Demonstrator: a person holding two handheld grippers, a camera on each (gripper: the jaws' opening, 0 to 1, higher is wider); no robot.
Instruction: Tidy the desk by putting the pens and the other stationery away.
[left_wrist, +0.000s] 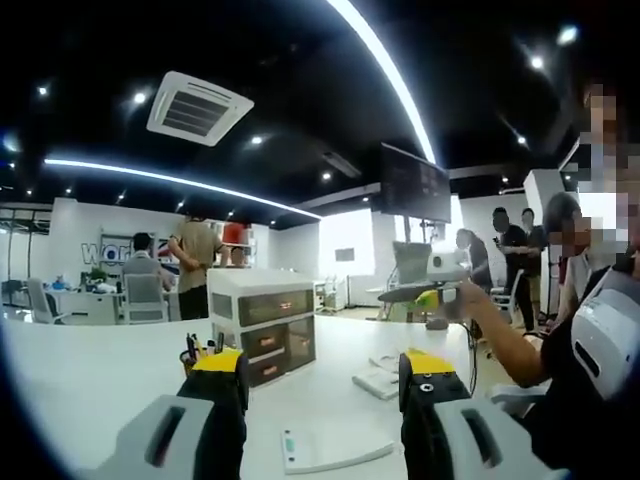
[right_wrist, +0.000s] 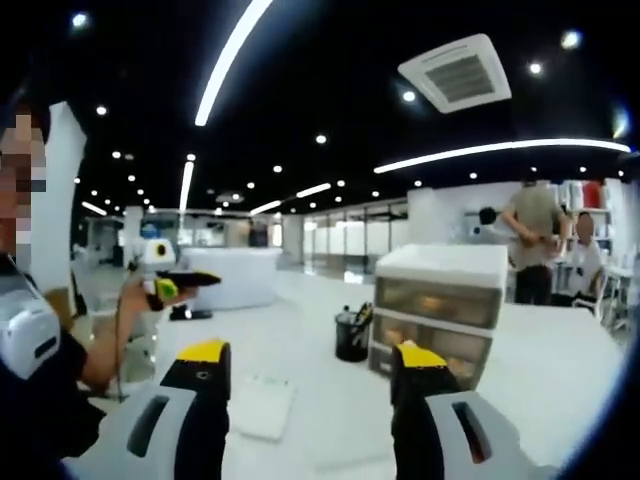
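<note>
White table (left_wrist: 100, 370) is seen wide and mostly bare, much open room ahead of both tongs. Left tongs (left_wrist: 322, 375) are held wide apart above the table, nothing gripped; right tongs (right_wrist: 310, 365) likewise spread, nothing between the jaws. A drawer unit (left_wrist: 262, 320) is set on the table ahead, with a black pen cup (left_wrist: 190, 357) just beside it; in the right gripper view the cup (right_wrist: 351, 335) stands left of the unit (right_wrist: 440, 315). Pens are seen sticking out of the cup. A flat white tray (left_wrist: 330, 445) lies near the table edge between the left jaws, and folded papers (left_wrist: 378, 380) are set beyond it. A white pad (right_wrist: 260, 405) lies near the right tongs. People are seen standing and seated past the table's far edge.
</note>
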